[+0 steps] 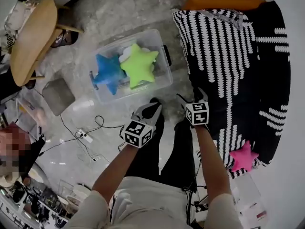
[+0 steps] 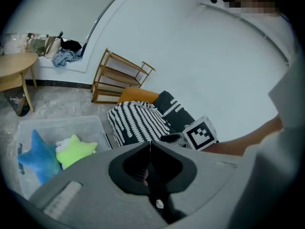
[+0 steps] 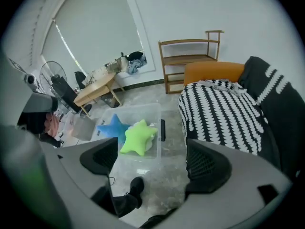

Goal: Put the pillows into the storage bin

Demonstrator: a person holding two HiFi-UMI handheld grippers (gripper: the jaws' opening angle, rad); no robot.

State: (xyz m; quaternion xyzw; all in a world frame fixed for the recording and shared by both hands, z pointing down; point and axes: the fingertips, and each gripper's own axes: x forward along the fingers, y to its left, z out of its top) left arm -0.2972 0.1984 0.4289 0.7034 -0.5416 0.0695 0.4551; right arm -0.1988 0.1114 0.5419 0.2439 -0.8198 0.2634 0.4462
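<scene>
Storage bin point(image 1: 162, 78) holds a blue star pillow point(image 1: 107, 73) and green star pillow point(image 1: 139, 65).

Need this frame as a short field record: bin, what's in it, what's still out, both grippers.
bin: clear storage bin, on the floor beside the sofa
in bin: blue star pillow, green star pillow
not in bin: pink star pillow, on the sofa
left gripper: jaws together, nothing between them
right gripper: jaws apart, empty
</scene>
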